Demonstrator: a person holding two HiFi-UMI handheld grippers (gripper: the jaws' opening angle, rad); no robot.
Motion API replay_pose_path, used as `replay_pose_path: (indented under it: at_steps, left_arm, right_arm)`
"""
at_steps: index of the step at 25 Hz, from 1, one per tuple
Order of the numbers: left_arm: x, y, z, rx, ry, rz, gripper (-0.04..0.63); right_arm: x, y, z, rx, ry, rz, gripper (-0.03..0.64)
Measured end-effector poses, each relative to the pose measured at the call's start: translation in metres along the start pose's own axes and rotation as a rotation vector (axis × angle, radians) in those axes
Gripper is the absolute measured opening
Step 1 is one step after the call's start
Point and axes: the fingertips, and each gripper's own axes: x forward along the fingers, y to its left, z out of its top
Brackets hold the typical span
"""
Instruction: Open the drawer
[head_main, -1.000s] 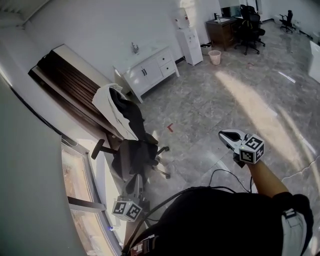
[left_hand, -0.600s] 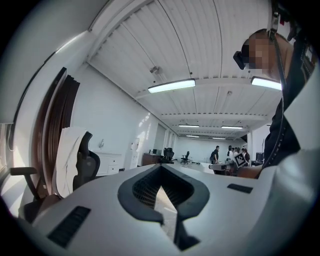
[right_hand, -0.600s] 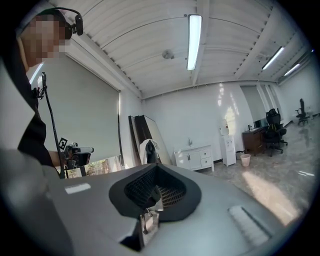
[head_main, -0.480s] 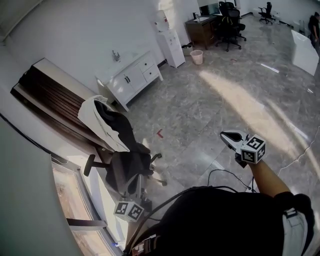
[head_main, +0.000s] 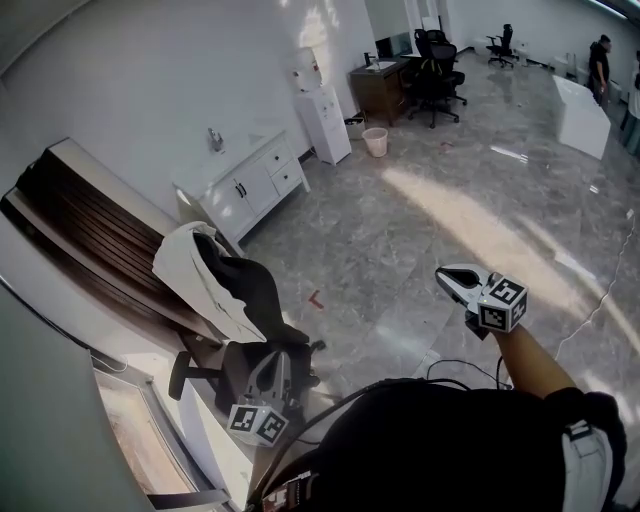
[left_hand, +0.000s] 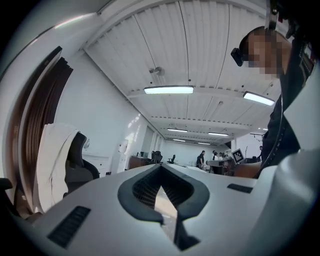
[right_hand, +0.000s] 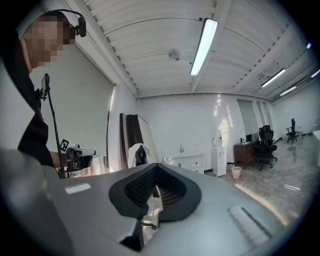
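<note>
A white cabinet with drawers and dark handles stands against the far wall, well ahead of both grippers; it also shows small in the right gripper view. All its drawer fronts look flush. My left gripper is low at the left, beside a black office chair, jaws shut with nothing between them. My right gripper is held out at the right over bare floor, its jaws together and empty. Neither gripper touches anything.
The black chair carries a white garment and stands by a dark wooden panel. Further back are a water dispenser, a bin, a brown desk with office chairs, and a white table. A cable lies on the floor.
The whole view has shifted: the cabinet and the chair have slid down and left in the head view as the person walks. Both grippers stay shut and empty.
</note>
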Motion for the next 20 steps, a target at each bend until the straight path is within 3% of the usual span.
replay_pose_path:
  at_steps: [6,12,20]
  left_arm:
    - [0.000,0.064,0.011,-0.019,0.008,-0.028,0.000]
    - [0.015,0.100,0.004,-0.054,0.014,-0.031,0.000]
    - [0.078,0.101,-0.006,-0.039,0.041,-0.043,0.000]
  right_arm:
    - [0.051,0.017,0.004,0.004,0.016,-0.043,-0.005]
    - [0.084,0.011,-0.004,0.006,0.069,-0.055,-0.005]
    - [0.118,-0.056,-0.006,0.018,0.063,-0.042,-0.005]
